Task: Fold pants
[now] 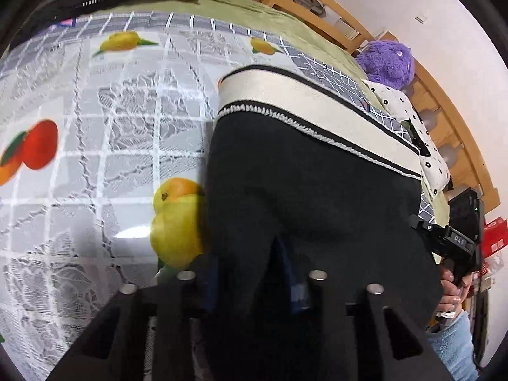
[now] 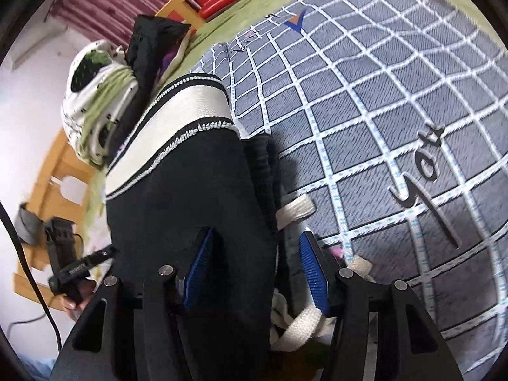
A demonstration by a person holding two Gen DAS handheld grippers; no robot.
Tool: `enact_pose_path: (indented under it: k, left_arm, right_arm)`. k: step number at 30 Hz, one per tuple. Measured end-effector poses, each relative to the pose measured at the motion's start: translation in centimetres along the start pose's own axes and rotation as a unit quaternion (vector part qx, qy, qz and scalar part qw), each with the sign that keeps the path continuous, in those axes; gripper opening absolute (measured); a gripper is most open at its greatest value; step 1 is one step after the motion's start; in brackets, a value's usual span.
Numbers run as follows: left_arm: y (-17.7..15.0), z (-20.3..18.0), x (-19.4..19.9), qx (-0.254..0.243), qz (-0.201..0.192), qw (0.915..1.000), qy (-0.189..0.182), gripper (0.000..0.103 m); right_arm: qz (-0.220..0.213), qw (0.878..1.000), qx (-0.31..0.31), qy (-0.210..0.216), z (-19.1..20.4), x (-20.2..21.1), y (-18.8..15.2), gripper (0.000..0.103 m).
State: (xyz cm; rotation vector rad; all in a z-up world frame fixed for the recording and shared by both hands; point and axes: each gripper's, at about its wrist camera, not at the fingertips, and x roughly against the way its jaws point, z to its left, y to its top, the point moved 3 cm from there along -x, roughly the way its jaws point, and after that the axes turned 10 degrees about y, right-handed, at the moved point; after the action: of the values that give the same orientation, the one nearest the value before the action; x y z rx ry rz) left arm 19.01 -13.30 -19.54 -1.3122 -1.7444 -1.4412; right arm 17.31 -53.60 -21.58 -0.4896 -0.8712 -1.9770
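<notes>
My left gripper (image 1: 250,289) and right gripper (image 2: 254,270) each pinch the black pants (image 1: 301,190), lifted above the bed (image 2: 381,111); their long axis runs away from me, cream waistband (image 1: 317,104) farthest. Only the left view shows the fruit-print cloth (image 1: 95,127); only the right shows the drawstring (image 2: 295,209).

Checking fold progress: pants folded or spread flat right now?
Folded, and lifted. The black pants hang doubled between both hand-held grippers, the white cuff band on top, the drawstring dangling above the checked sheet.
</notes>
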Motion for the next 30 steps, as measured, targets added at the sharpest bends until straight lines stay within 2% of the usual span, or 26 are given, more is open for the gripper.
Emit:
enact_pose_path:
  k: [2,4,6,10,12,15,17,20,23,25,28,30]
  left_arm:
    - [0.3,-0.1,0.5,-0.002,-0.006,1.0000,0.000,0.016]
    - [0.5,0.0,1.0,-0.001,-0.011,0.9999,-0.005,0.013]
    - [0.6,0.2,1.8,0.007,-0.019,0.9997,-0.010,0.012]
    - [0.8,1.2,5.0,0.013,-0.035,0.9985,-0.039,0.012]
    - [0.9,2.1,7.3,0.003,-0.050,0.9979,-0.040,0.012]
    - [0.9,4.5,10.4,-0.005,-0.073,0.9973,-0.006,0.012]
    - [0.8,7.4,12.2,0.004,-0.080,0.9965,0.022,0.012]
    - [0.2,12.4,13.9,0.025,-0.078,0.9950,0.057,0.012]
    - [-1.0,16.2,13.8,0.045,-0.067,0.9928,0.089,0.012]
    - [-1.7,17.4,12.6,0.050,-0.056,0.9924,0.098,0.014]
    - [-2.7,17.4,10.5,0.044,-0.058,0.9918,0.104,0.023]
    - [-3.4,17.0,10.2,0.027,-0.068,0.9870,0.143,0.029]
  right_arm:
    - [-0.009,1.000,0.002,0.007,0.6,0.2,-0.2,0.035]
    - [-0.024,0.999,0.033,-0.032,2.2,0.7,-0.3,0.027]
    - [-0.040,0.998,0.035,-0.043,3.1,1.7,-0.4,0.015]
    - [-0.065,0.997,0.034,-0.034,5.4,3.8,-0.5,0.014]
    - [-0.071,0.996,0.045,-0.027,7.7,4.1,-0.8,0.013]
    - [-0.065,0.996,0.057,0.007,11.3,3.1,-1.7,0.013]
    - [-0.048,0.996,0.067,0.029,13.7,0.8,-2.6,0.013]
    - [-0.017,0.995,0.076,0.063,16.6,-3.1,-4.3,0.013]
    - [0.003,0.992,0.092,0.087,18.9,-6.5,-6.1,0.013]
    - [0.009,0.991,0.109,0.075,19.5,-8.7,-6.6,0.013]
    - [0.018,0.991,0.131,0.003,18.2,-11.2,-7.0,0.020]
    - [-0.001,0.988,0.151,-0.040,18.2,-11.1,-7.1,0.027]
